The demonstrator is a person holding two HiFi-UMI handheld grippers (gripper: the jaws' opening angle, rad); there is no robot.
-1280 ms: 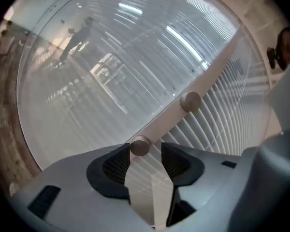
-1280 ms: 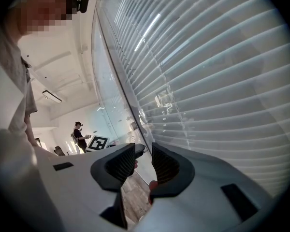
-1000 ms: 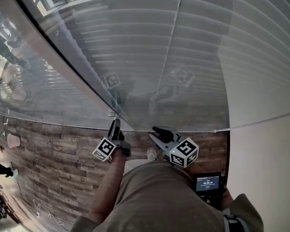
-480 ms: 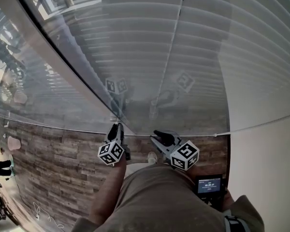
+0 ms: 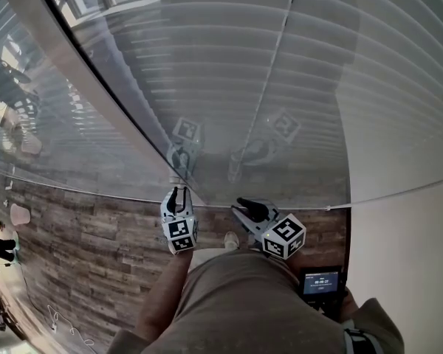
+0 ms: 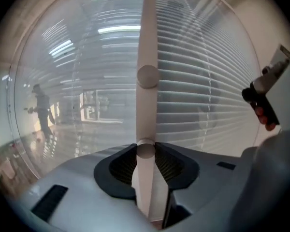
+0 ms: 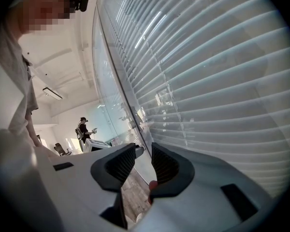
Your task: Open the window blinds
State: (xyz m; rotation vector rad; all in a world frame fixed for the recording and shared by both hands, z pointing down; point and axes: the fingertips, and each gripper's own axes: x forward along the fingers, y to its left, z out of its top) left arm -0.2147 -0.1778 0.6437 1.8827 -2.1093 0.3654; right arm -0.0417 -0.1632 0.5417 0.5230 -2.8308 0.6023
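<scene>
White slatted blinds (image 5: pixel 229 72) hang behind a glass pane and fill most of every view (image 6: pixel 208 81) (image 7: pixel 208 76). A white tilt wand (image 6: pixel 147 76) runs straight up from my left gripper (image 6: pixel 145 151), whose two dark pads press on it from both sides. In the head view the left gripper (image 5: pixel 179 192) sits at the foot of the slanted window frame (image 5: pixel 96 80); the wand itself is hard to pick out there. My right gripper (image 5: pixel 240 203) is just to its right, pointing at the glass. It is open (image 7: pixel 143 151), with nothing between its fingers.
Wood-plank floor (image 5: pixel 81 249) lies below and left. A white wall (image 5: pixel 406 257) is at the right. A small device with a lit screen (image 5: pixel 319 281) is near my right hip. Behind the glass, another person (image 7: pixel 82 128) stands far off. The right gripper (image 6: pixel 261 100) shows in the left gripper view.
My left gripper has rolled about the wand while staying in place: its marker cube has swung from the lower left to directly beneath the jaws. The right gripper has stayed put.
</scene>
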